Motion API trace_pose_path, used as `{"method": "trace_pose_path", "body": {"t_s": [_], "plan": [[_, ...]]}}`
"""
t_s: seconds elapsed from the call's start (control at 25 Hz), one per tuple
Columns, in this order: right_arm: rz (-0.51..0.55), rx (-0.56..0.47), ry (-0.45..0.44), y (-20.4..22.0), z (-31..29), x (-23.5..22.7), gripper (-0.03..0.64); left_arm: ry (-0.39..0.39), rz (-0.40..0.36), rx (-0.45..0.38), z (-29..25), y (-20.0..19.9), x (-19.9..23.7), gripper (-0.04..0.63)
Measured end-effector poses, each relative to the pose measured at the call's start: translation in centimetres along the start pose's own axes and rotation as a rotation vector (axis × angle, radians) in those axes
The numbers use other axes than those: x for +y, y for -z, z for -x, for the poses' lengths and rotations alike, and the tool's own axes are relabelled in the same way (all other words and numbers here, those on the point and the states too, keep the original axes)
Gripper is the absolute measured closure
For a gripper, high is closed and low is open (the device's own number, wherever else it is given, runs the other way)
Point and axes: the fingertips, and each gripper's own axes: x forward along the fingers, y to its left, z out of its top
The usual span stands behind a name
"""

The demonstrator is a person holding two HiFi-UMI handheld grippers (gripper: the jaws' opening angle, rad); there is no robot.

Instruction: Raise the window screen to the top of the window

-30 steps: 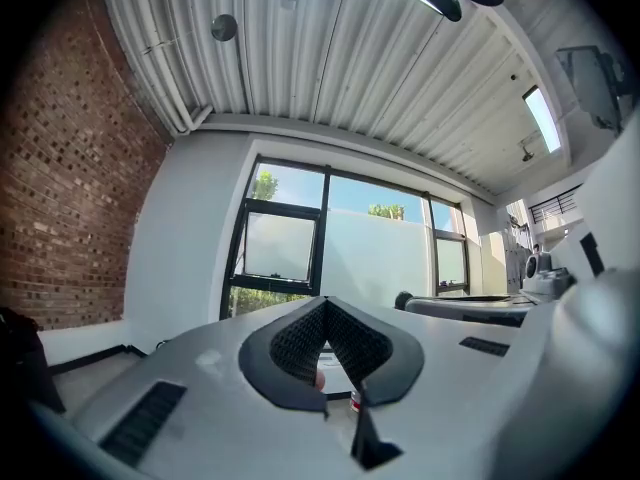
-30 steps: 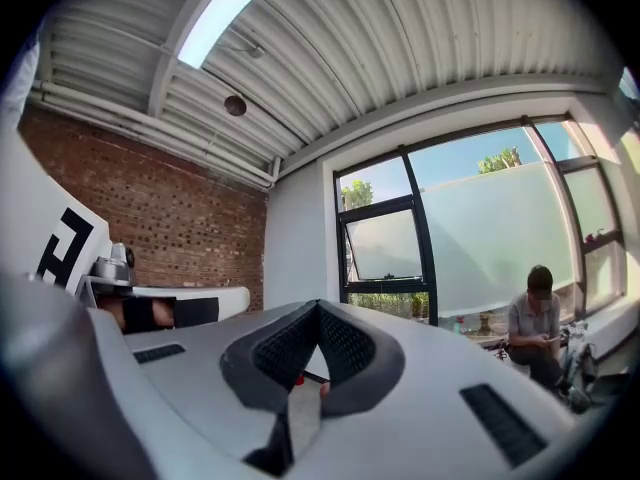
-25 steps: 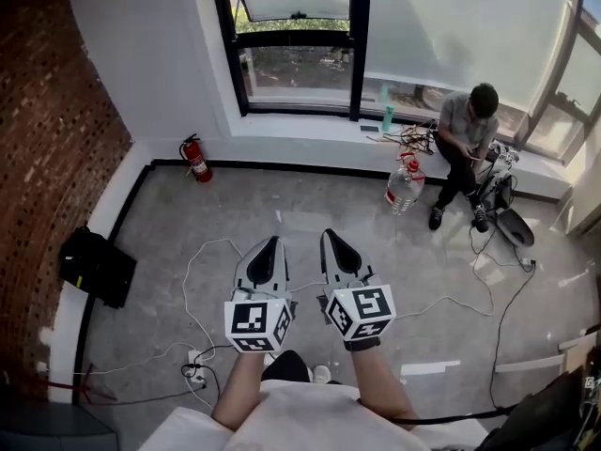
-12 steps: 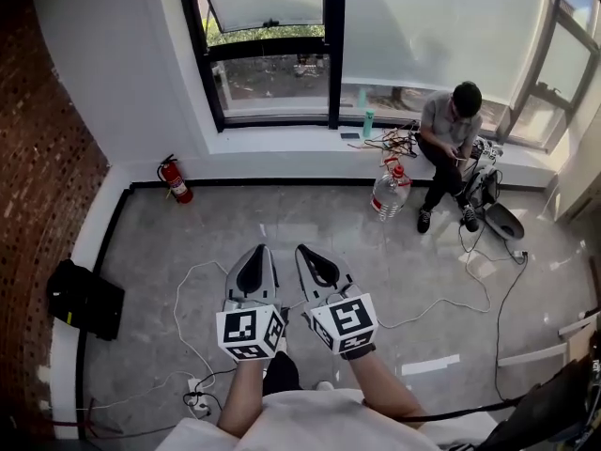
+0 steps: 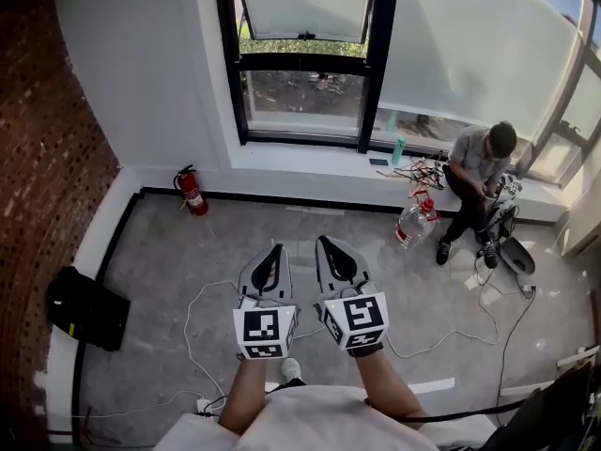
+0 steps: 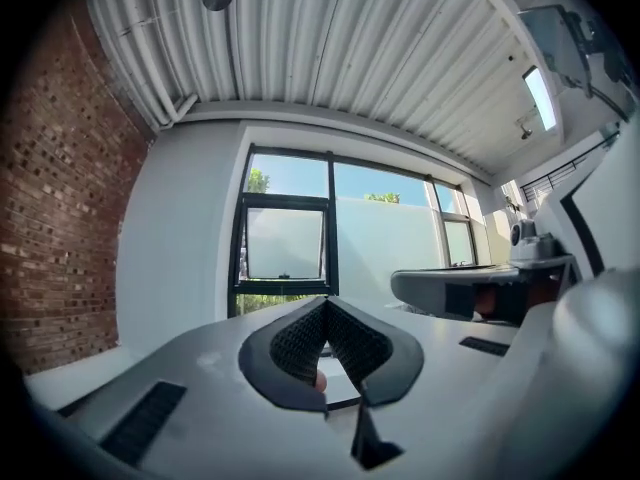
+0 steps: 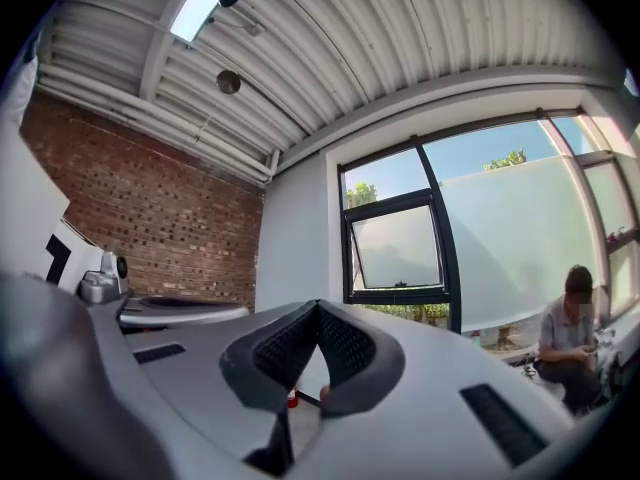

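The window screen (image 5: 302,1) is a frosted panel in a black-framed window (image 5: 374,59) on the far wall, with a small handle on its lower edge and clear glass below it. It also shows ahead in the left gripper view (image 6: 285,243) and the right gripper view (image 7: 398,248). My left gripper (image 5: 272,252) and right gripper (image 5: 330,243) are held side by side over the grey floor, pointing level at the window and well short of it. Both are shut with nothing between the jaws (image 6: 325,305) (image 7: 318,309).
A red fire extinguisher (image 5: 191,191) stands by the wall under the window. A black bag (image 5: 86,308) lies at the left by the brick wall (image 5: 47,158). White cables (image 5: 202,294) trail over the floor. A person (image 5: 479,172) sits at the right sill beside a big water bottle (image 5: 413,224).
Both grippers have travelled together across the floor toward the window, which now looks larger and nearer. They stay shut and side by side.
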Motion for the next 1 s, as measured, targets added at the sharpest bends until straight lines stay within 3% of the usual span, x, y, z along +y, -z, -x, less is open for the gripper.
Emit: {"method": "trace_pose_path", "body": {"t_s": [0.2, 0.4, 0.6, 0.8, 1.0], "plan": [[-0.013, 0.045, 0.038, 2.1, -5.7, 2.0, 0.617, -0.025, 0.025, -0.003, -2.2, 0.8, 6.6, 0.597], [0.003, 0.106, -0.008, 4.0, -10.3, 2.0, 0.617, -0.045, 0.000, 0.031, -5.4, 3.1, 9.3, 0.597], [0.068, 0.101, 0.029, 5.1, -14.8, -0.8, 0.617, -0.065, -0.034, 0.068, -10.7, 4.9, 11.4, 0.597], [0.042, 0.074, -0.011, 4.8, -21.7, -4.7, 0.617, -0.064, -0.056, 0.072, -17.8, 4.7, 12.8, 0.597], [0.052, -0.011, -0.047, 1.7, -28.2, -8.5, 0.617, -0.094, -0.038, 0.007, -25.4, 1.8, 15.0, 0.595]]}}
